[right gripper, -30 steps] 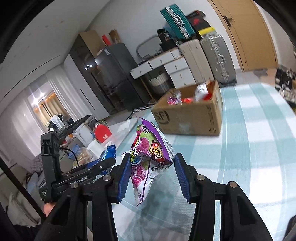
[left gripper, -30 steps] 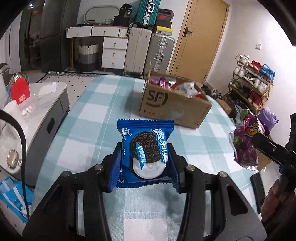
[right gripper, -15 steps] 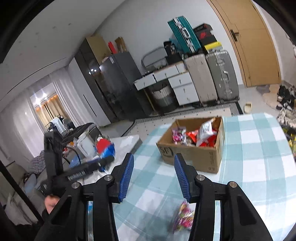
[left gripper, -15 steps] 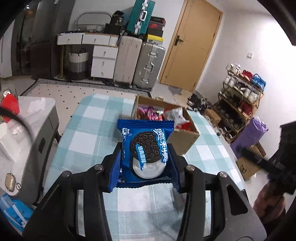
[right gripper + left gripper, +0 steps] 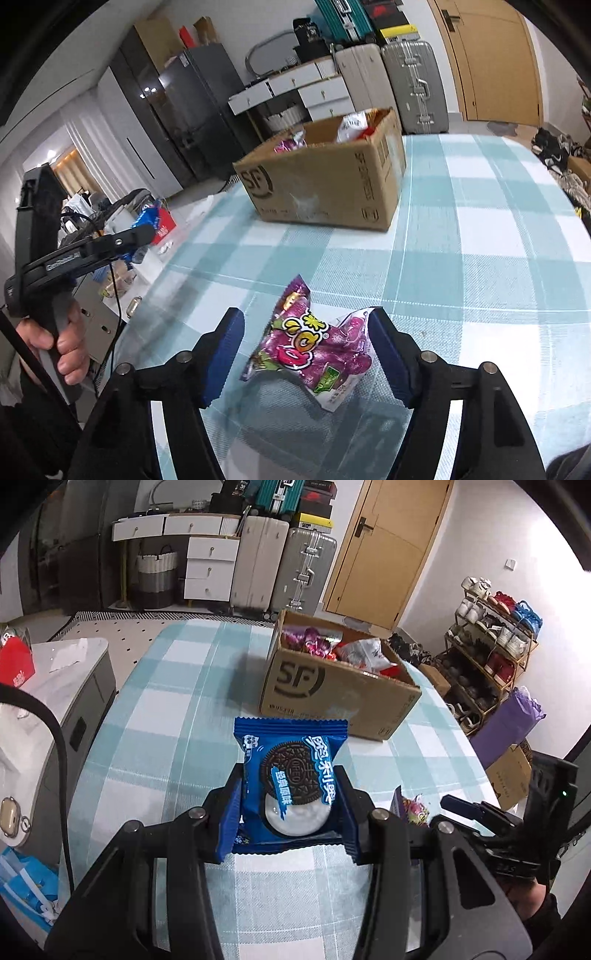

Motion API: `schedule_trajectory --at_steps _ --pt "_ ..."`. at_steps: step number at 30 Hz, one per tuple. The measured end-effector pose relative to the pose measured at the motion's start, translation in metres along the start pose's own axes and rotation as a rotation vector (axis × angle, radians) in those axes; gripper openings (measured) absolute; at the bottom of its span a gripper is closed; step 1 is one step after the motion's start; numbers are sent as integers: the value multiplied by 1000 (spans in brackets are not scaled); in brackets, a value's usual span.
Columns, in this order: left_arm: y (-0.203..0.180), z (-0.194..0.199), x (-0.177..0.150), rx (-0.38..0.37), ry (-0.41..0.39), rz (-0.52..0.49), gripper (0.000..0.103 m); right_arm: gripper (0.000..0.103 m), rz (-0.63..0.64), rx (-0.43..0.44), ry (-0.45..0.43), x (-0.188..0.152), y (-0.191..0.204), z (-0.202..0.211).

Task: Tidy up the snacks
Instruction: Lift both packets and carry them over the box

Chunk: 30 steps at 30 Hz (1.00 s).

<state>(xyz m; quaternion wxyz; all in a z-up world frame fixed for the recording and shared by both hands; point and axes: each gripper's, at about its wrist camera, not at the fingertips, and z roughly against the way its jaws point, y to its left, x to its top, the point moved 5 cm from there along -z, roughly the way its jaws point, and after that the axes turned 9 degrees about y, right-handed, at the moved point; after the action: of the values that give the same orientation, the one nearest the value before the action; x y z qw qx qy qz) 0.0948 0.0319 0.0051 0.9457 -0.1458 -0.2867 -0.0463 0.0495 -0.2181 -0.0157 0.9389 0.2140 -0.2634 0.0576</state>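
My left gripper point(image 5: 290, 819) is shut on a blue Oreo packet point(image 5: 290, 775) and holds it above the checked tablecloth point(image 5: 166, 716), short of the cardboard SF box point(image 5: 332, 690) with several snacks in it. My right gripper point(image 5: 306, 354) is open, its blue pads either side of a purple candy bag point(image 5: 314, 343) that lies on the cloth; the right pad is at the bag's edge. The box point(image 5: 325, 184) stands further back in the right wrist view. The candy bag also shows in the left wrist view point(image 5: 413, 806).
A white side cabinet point(image 5: 44, 686) with a red bag stands left of the table. Suitcases point(image 5: 284, 565) and drawers line the back wall. A shoe rack point(image 5: 491, 642) and a purple bag point(image 5: 509, 720) stand to the right. The left gripper's handle point(image 5: 55, 258) shows in the right wrist view.
The right gripper let go of the purple candy bag, which now lies on the table, then came down around it with jaws open. The left gripper kept hold of the Oreo packet.
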Motion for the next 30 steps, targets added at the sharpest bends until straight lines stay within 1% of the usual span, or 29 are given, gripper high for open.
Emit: schedule_trajectory --at_steps 5,6,7,10,12,17,18,19,20,21,22,24,25,30 --pt "1 -11 -6 6 28 -5 42 72 -24 -19 63 1 -6 -28" --pt "0 -12 -7 6 31 -6 42 74 -29 -27 75 1 -7 -33" --pt "1 -14 -7 4 33 -4 42 75 -30 -16 85 0 -6 -38" --pt "4 -15 -8 2 40 -1 42 77 -20 -29 72 2 -2 -42" --pt "6 -16 -8 0 40 4 42 82 -14 -33 70 3 0 -45" --pt "11 -20 -10 -6 51 18 42 85 -25 -29 71 4 1 -52" --pt "12 -21 -11 -7 53 20 42 85 -29 -40 91 3 1 -55" --pt "13 -22 -11 -7 54 22 42 85 -26 -59 133 -2 0 -64" --pt "14 -22 -11 -7 54 23 42 84 12 -89 109 -2 5 -62" --pt "14 -22 -12 -5 54 25 42 83 21 -96 116 -4 7 -64" --pt "15 -23 -12 -2 57 28 42 76 32 -106 102 -5 9 -64" --pt "19 -25 -13 -1 62 36 42 68 28 -94 87 -6 9 -64" --pt "20 -25 -14 0 63 38 42 59 19 -97 78 -6 8 -64" --pt "22 -27 -15 -1 63 44 42 53 0 -59 65 -5 3 -62"
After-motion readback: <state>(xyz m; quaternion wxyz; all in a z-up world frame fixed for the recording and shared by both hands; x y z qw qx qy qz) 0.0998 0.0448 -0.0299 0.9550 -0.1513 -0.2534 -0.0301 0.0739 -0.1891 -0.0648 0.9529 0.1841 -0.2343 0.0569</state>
